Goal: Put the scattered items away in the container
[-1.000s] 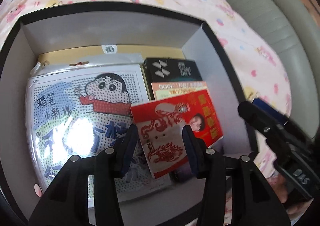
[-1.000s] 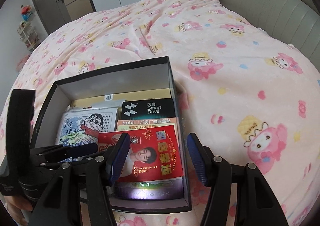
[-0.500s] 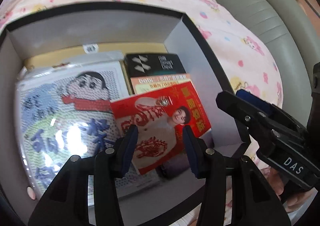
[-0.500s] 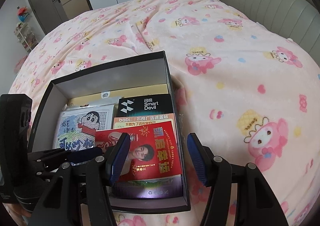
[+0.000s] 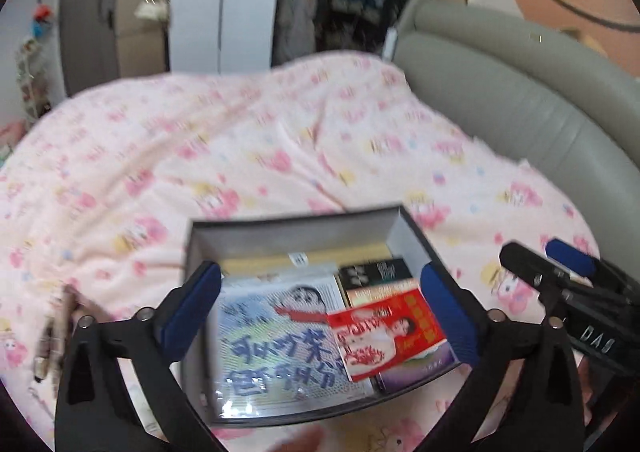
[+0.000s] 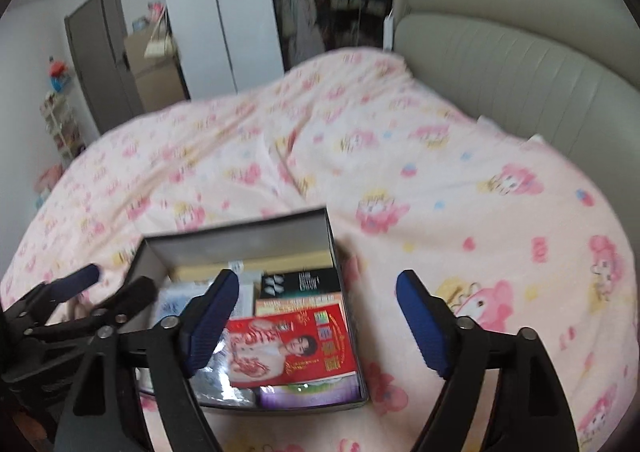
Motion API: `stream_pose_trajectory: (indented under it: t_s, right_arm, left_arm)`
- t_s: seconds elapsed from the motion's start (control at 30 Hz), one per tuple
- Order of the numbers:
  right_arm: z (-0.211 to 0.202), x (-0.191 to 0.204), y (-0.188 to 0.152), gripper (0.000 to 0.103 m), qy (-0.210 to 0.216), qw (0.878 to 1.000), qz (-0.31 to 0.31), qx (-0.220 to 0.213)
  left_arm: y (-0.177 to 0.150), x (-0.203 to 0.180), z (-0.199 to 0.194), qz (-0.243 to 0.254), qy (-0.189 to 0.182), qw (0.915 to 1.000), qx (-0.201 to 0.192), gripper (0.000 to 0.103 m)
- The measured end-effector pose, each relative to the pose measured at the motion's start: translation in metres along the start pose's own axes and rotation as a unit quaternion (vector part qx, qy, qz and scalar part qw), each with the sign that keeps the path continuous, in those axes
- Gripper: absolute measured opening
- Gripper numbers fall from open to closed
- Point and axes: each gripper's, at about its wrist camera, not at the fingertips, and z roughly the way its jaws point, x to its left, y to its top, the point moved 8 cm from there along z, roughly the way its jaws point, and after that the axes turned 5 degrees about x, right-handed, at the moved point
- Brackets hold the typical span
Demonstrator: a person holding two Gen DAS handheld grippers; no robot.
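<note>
A black box with grey inner walls [image 5: 296, 230] [image 6: 240, 242] sits on the pink bed. Inside lie a cartoon-print packet [image 5: 276, 336], a red packet with a portrait [image 5: 386, 332] [image 6: 292, 348], a black Smart Devil box [image 5: 374, 272] [image 6: 300, 282] and a yellow envelope [image 5: 304, 254]. My left gripper [image 5: 320, 312] is open and empty, held above the box. My right gripper [image 6: 318, 316] is open and empty, above the box's right side. Each gripper shows in the other's view, the right one [image 5: 560, 276] and the left one [image 6: 100, 288].
The pink cartoon-print blanket [image 6: 400, 172] covers the bed all around the box. A grey padded headboard [image 6: 520, 52] stands to the right. A blurred object [image 5: 52, 340] lies on the blanket left of the box. Wardrobes and a door stand at the back.
My left gripper has opened wide, let go of the red packet, which now lies in the box, and pulled up and back. My right gripper has also drawn back and tilted up.
</note>
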Motion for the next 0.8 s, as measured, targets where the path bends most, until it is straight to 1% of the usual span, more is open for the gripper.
stream_pose_trajectory:
  t_s: [0.07, 0.13, 0.23, 0.3, 0.37, 0.47, 0.63, 0.73, 0.8]
  right_arm:
    - [-0.019, 0.008, 0.001, 0.080, -0.007, 1.000, -0.005, -0.016]
    - [-0.033, 0.013, 0.000, 0.080, -0.011, 1.000, -0.008, -0.022]
    - [-0.056, 0.024, -0.010, 0.081, -0.004, 1.000, -0.011, -0.027]
    - [-0.069, 0.030, -0.022, 0.082, -0.001, 1.000, -0.011, -0.027]
    - [-0.080, 0.036, -0.037, 0.082, 0.001, 1.000, -0.016, -0.022]
    - [-0.092, 0.040, -0.059, 0.082, -0.008, 1.000, -0.013, -0.022]
    - [-0.109, 0.044, -0.090, 0.082, -0.011, 1.000, -0.012, -0.021]
    - [-0.109, 0.044, -0.106, 0.082, -0.010, 1.000, -0.009, -0.012]
    - [-0.105, 0.045, -0.115, 0.082, -0.012, 1.000, -0.013, -0.002]
  left_arm:
    - [0.003, 0.004, -0.022, 0.003, 0.019, 0.9995, -0.023, 0.102]
    - [0.005, 0.009, -0.040, 0.010, 0.038, 0.9983, -0.043, 0.102]
    - [-0.003, 0.014, -0.069, 0.007, 0.047, 0.9968, -0.064, 0.102]
    - [-0.013, 0.017, -0.089, 0.005, 0.048, 0.9966, -0.066, 0.102]
    - [-0.024, 0.020, -0.099, 0.000, 0.056, 0.9961, -0.068, 0.102]
    - [-0.041, 0.022, -0.111, -0.002, 0.061, 0.9956, -0.070, 0.102]
    - [-0.077, 0.019, -0.116, 0.001, 0.062, 0.9964, -0.057, 0.102]
    - [-0.095, 0.021, -0.112, 0.004, 0.078, 0.9959, -0.045, 0.102]
    - [-0.104, 0.024, -0.106, 0.002, 0.077, 0.9965, -0.032, 0.102]
